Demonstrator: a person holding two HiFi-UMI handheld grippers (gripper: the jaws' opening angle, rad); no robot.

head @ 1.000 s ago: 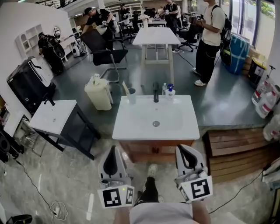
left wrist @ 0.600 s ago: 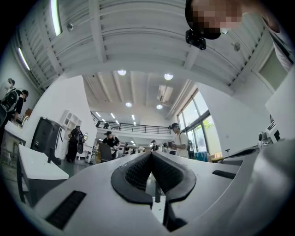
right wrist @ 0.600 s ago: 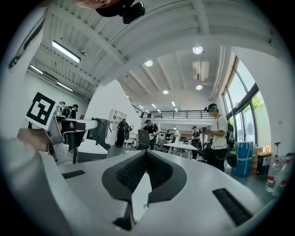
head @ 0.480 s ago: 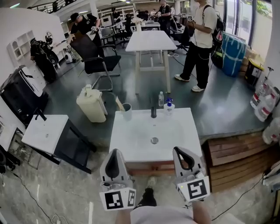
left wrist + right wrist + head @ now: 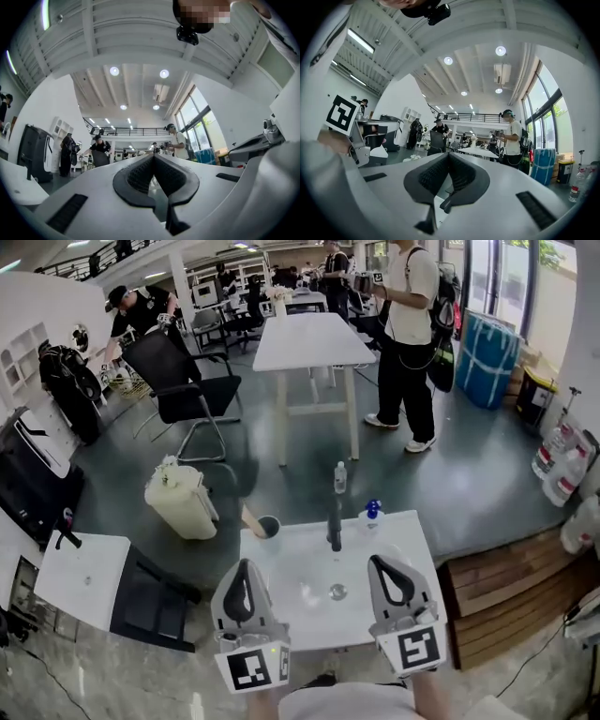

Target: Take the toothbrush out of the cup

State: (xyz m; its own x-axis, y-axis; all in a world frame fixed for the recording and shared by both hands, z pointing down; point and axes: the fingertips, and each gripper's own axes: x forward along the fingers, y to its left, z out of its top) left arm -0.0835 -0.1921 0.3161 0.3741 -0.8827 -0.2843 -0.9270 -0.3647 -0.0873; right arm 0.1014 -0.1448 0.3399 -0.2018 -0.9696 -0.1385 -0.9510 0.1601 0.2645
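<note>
Holding both pairs of tongs low in front of you, you have the left tongs point(image 5: 242, 566) closed, the ribbed pads pressed together with nothing between them. Your right tongs point(image 5: 383, 562) are closed and empty too, their pads meeting at the tip. Both point forward over the near part of the white sink table point(image 5: 300, 554), the left pair over its left half and the right pair over its right half, well apart from each other. Between them lies the drain point(image 5: 337, 592). Beyond it, near the back edge, stands the dark tap point(image 5: 335, 524), with a blue-capped bottle point(image 5: 371, 511) just to its right. The cup point(image 5: 270, 525) sits at the back left corner of the table, ahead of your left tongs and apart from them. The toothbrush point(image 5: 251, 518) is in the cup, leaning out to the left over the rim. Neither pair of tongs touches cup or toothbrush. Past the table, a cream bin point(image 5: 181, 500) stands on the grey floor, with a black chair point(image 5: 187, 381) farther off.
</note>
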